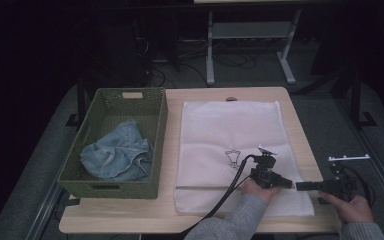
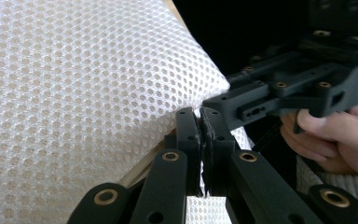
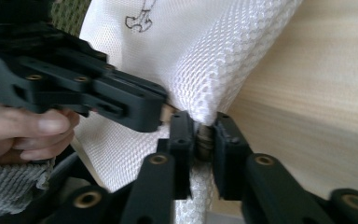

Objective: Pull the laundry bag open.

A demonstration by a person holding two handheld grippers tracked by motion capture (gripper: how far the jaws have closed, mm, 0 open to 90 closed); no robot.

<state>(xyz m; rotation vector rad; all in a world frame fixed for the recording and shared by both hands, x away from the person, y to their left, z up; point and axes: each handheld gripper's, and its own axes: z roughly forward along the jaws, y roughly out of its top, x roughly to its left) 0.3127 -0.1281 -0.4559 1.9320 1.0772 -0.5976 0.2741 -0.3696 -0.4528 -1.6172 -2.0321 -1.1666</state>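
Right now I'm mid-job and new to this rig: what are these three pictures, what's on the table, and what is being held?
There is no robot arm. A person holds a hand-held gripper in each hand. The high view looks down on the table. The other two come from cameras riding on each gripper, looking along its black fingers.

On the table are a green woven basket with a blue denim garment inside, and a flat white mesh bag beside it.

Both grippers meet at the bag's near right corner. The left gripper is shut on the mesh. The right gripper has the corner between its fingers, apparently pinched.
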